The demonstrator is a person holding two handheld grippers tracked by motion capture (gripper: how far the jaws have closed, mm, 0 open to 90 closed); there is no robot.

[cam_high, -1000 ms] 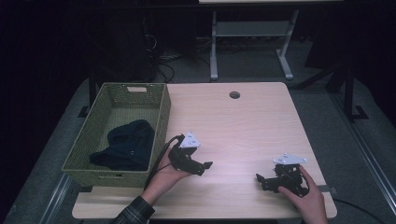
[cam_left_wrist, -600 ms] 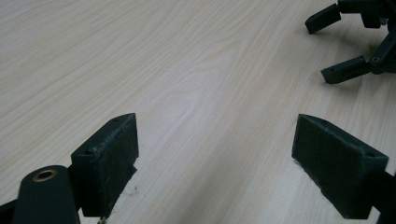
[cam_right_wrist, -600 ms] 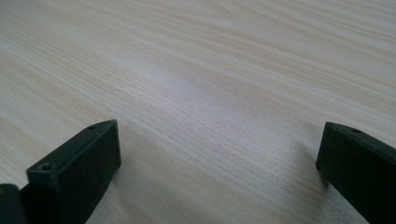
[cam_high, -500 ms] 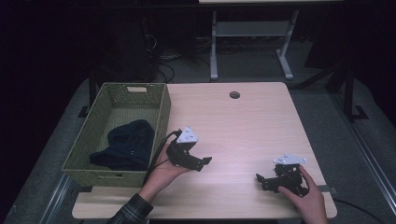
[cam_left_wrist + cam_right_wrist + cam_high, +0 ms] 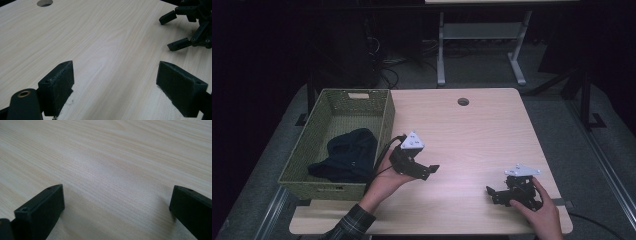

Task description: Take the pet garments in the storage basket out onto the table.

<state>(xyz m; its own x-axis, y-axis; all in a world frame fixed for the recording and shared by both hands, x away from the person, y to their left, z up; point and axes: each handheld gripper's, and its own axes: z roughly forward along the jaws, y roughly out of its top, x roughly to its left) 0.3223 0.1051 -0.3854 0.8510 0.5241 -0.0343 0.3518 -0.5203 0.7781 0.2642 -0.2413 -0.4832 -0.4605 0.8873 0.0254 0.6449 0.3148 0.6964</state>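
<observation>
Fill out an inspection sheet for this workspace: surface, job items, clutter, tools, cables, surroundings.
Surface: light wooden table, bare wood grain, round cable hole near the far edge.
Job's things: green woven basket at the table's left edge, dark crumpled cloth inside it.
Clutter: nothing seen.
Grippers: left tool beside the basket, jaws wide apart, nothing between them; right tool near the front right corner, jaws apart, nothing between them.
Cables: black cable trails from the left tool; another runs off right.
Surroundings: grey floor, white metal frame behind, dark room.
</observation>
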